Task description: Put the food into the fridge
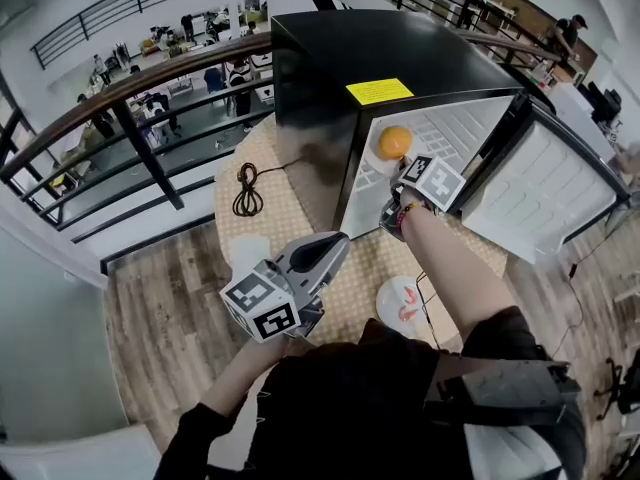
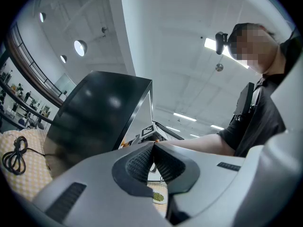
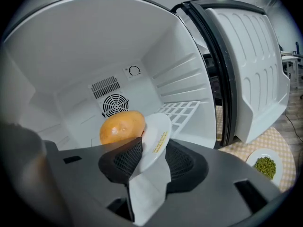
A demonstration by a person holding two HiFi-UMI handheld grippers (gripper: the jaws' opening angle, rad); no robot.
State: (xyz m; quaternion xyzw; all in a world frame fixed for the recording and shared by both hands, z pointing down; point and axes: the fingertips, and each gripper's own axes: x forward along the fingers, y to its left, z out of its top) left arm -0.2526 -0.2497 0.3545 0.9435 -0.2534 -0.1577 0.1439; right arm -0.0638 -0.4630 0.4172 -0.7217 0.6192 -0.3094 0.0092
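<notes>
We see a black fridge (image 1: 400, 68) standing on a round table (image 1: 290, 218) with a checked cloth. Its door (image 1: 545, 193) is swung wide open to the right, and the white inside is visible. The right gripper (image 3: 151, 145) reaches into the open fridge. A white plate (image 3: 156, 136) stands tilted between its jaws, and as far as we can see a pad lies against each side of it, so the gripper is clamped on the plate. The task's food (image 3: 121, 126), a round orange-yellow piece, sits on this plate, inside the fridge, in front of the back wall with the round fan grille. In the head view the food (image 1: 394, 141) shows just above the right gripper (image 1: 398, 203). The left gripper (image 1: 340, 240) is near the person's body, over the table and apart from the fridge. Its jaws meet at the tips and nothing is between them. A second small plate (image 3: 251, 161) with green food lies on the table below the door. A black cable (image 1: 246, 190) lies coiled on the cloth, left of the fridge.
</notes>
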